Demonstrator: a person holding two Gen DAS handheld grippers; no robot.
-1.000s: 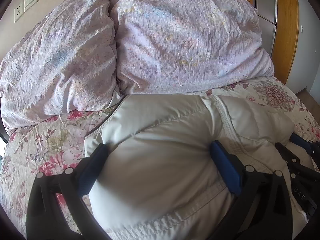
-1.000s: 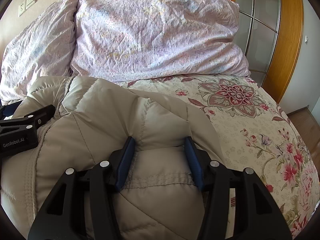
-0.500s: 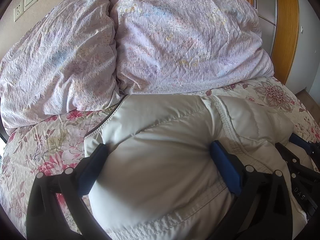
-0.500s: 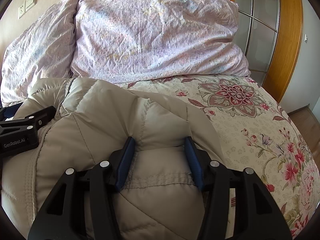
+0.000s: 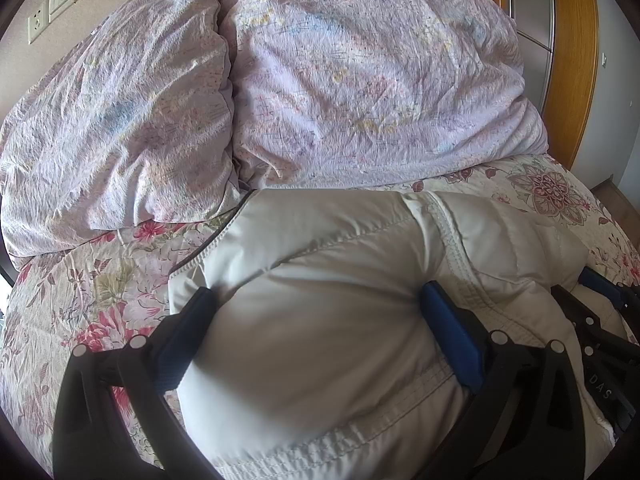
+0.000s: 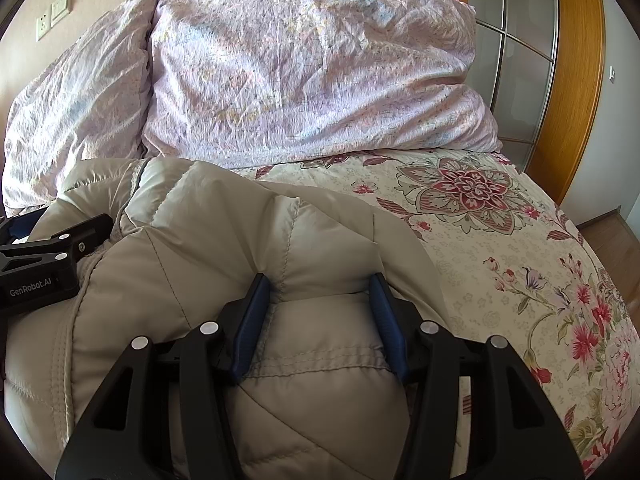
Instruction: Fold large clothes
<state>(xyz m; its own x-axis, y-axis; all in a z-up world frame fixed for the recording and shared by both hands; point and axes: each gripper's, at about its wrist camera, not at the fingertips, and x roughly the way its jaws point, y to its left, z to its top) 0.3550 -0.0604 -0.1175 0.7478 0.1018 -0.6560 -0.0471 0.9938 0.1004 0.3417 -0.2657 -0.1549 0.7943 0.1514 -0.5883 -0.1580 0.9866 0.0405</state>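
Left wrist view: left tongs (image 5: 316, 300) stand wide, blue pads sunk into both sides of a fat bulge of the pale beige quilted down jacket (image 5: 320, 320). Pads dent the fabric, so I read it as a grip on a thick bunch, not an idle straddle. Jacket sits on the floral bedspread (image 5: 92, 280), just short of the two crumpled lilac pillows (image 5: 360, 92). Right tongs visible at far right edge, close beside.

Right wrist view: right tongs (image 6: 320, 304) about half open, pads pressing a narrower puffed fold of the same jacket near a stitched seam; held. Left tongs (image 6: 48, 256) at left edge, resting on the jacket. Bare bedspread to the right, towards the wooden-framed glass door (image 6: 560, 80).

Judgement: both tongs hold the near edge side by side so the bulky layer can travel as one piece; two grips stop the padding sagging or twisting. Likely mid-fold, carrying the near part over towards the pillows. Risk: slick shell slipping out of the wider left grip.
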